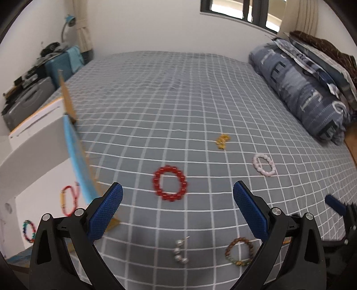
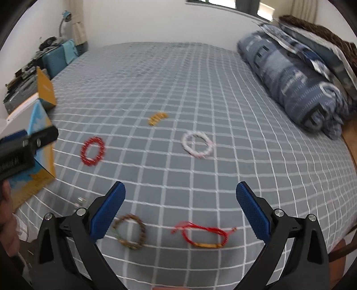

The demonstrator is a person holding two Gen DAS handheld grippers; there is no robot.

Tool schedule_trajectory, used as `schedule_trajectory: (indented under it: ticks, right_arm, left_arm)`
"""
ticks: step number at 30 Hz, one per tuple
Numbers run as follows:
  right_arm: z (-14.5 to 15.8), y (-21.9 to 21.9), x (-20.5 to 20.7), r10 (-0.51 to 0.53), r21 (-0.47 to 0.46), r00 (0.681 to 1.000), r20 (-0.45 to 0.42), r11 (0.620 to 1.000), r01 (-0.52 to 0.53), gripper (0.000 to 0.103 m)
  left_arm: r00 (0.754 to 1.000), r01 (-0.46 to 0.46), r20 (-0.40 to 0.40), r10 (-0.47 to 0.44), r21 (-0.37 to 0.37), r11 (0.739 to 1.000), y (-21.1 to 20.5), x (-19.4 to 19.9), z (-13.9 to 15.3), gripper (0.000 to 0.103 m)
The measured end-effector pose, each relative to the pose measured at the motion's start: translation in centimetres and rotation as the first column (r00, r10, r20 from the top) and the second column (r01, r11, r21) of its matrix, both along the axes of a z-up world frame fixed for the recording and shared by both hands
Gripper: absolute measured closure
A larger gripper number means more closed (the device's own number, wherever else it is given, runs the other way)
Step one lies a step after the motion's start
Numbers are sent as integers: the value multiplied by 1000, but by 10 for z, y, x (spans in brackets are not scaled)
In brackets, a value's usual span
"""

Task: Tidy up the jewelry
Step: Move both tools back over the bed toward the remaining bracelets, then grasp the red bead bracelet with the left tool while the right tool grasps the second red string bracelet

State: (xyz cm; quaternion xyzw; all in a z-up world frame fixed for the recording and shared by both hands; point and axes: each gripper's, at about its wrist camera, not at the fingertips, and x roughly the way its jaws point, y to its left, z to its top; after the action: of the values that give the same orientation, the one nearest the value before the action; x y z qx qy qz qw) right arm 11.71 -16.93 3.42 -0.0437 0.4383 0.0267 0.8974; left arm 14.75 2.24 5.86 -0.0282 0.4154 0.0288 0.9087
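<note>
Grey checked bed [image 1: 178, 100] w/ rolled blue duvet [image 1: 301, 93] at right; teal suitcase [image 1: 58, 64] & desk lamp [image 1: 69, 22] far left; window [image 1: 241, 11] above.

My left gripper [image 1: 177, 209] hangs with its jaws wide apart and empty over the grey checked bedspread [image 1: 178, 100]. A red bead bracelet [image 1: 169, 183] lies just ahead at twelve o'clock. A pink bracelet [image 1: 264, 164] sits at two o'clock, a yellow one [image 1: 222, 141] beyond. An open box [image 1: 33, 169] at nine o'clock holds two bracelets.
</note>
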Motion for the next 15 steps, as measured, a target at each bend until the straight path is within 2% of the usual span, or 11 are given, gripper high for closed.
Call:
schedule_trajectory:
  ticks: [5,11,15]
  right_arm:
    - [-27,-22,-11,-26,36,999,-36,999,27,8]
    - [-54,-37,-19,-55,80,997,-61,995,60,8]
    - [-67,-38,-23,-81,46,996,-40,996,83,8]
  left_arm:
    - [999,41,-26,-42,-19,999,-12,17,-23,6]
    - [996,45,-70,-46,-19,999,-13,38,-53,6]
    - [994,33,-106,-36,-26,999,-4,51,-76,6]
